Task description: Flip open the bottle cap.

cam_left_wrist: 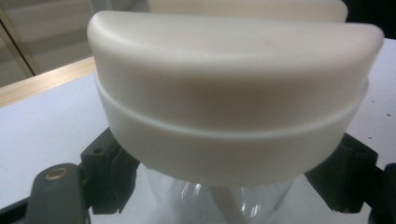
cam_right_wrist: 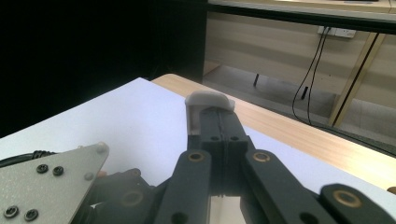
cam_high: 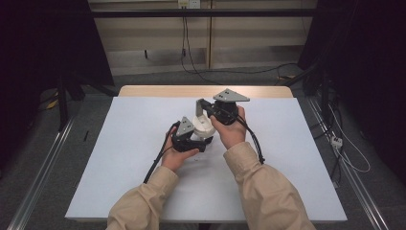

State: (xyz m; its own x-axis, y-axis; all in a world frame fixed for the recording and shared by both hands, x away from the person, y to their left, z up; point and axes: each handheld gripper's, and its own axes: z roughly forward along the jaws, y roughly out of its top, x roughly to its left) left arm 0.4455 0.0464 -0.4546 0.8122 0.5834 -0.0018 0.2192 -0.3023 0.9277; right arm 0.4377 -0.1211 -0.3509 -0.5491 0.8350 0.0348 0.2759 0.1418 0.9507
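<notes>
White plastic flip-cap [cam_left_wrist: 233, 93] on clear bottle [cam_left_wrist: 219, 196], held over desk [cam_high: 119, 143]: left gripper [cam_high: 195, 139] clamping neck, right gripper [cam_high: 203, 108] pinching lid tab [cam_right_wrist: 209, 100]; light, rigid, likely slippery.

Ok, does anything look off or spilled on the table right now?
Nothing stands out. The left gripper holds a clear container with a white lid, and the right gripper is shut on a thin white part above it. The table shows no spill or damage.
</notes>
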